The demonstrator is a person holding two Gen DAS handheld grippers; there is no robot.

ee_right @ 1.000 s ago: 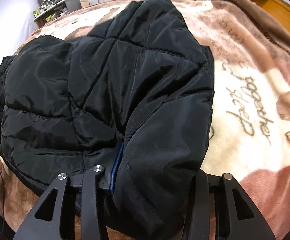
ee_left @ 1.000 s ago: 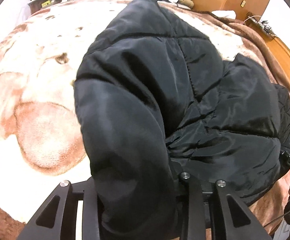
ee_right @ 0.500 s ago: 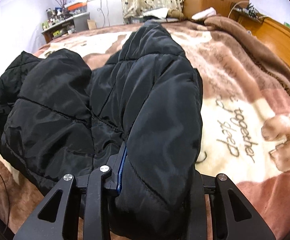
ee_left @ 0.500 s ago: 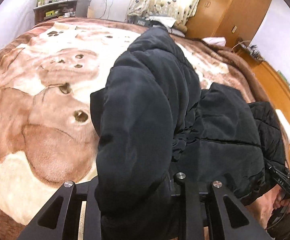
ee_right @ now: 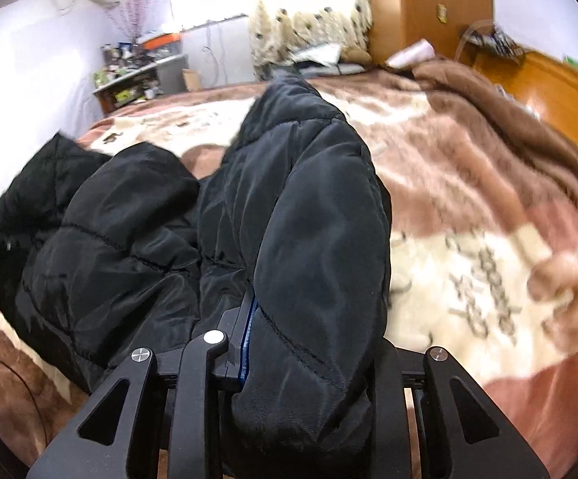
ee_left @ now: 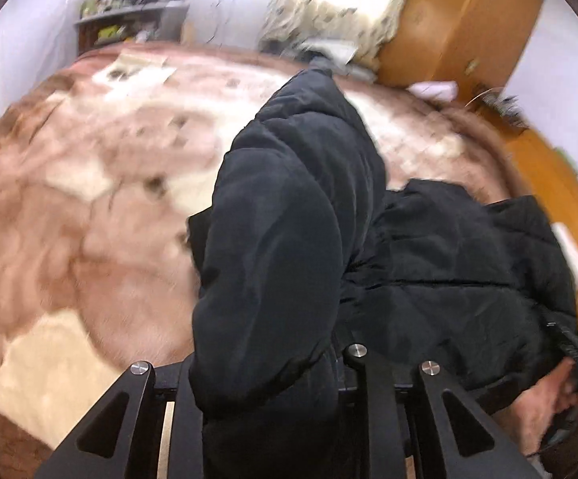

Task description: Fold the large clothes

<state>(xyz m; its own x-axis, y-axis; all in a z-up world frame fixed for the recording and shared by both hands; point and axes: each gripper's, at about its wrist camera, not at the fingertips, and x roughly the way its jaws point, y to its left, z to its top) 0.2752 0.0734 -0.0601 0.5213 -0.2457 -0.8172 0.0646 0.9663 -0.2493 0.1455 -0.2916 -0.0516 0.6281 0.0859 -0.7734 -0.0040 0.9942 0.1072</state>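
While each tool [ee_left: 273, 383] [ee_right: 300, 363] grips it, black jacket [ee_right: 320, 239] drapes over blanket [ee_right: 468, 207].

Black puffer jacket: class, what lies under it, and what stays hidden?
Under the black puffer jacket lies a brown-and-cream blanket. Both tools grip it; the blanket beneath stays covered.

Left claw [ee_left: 273, 419], right claw [ee_right: 289, 411]: matte black angular fingers, silver round screws.

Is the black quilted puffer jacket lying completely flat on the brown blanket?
No, the black quilted puffer jacket is lifted at its near edge by the right gripper, clamped on it.
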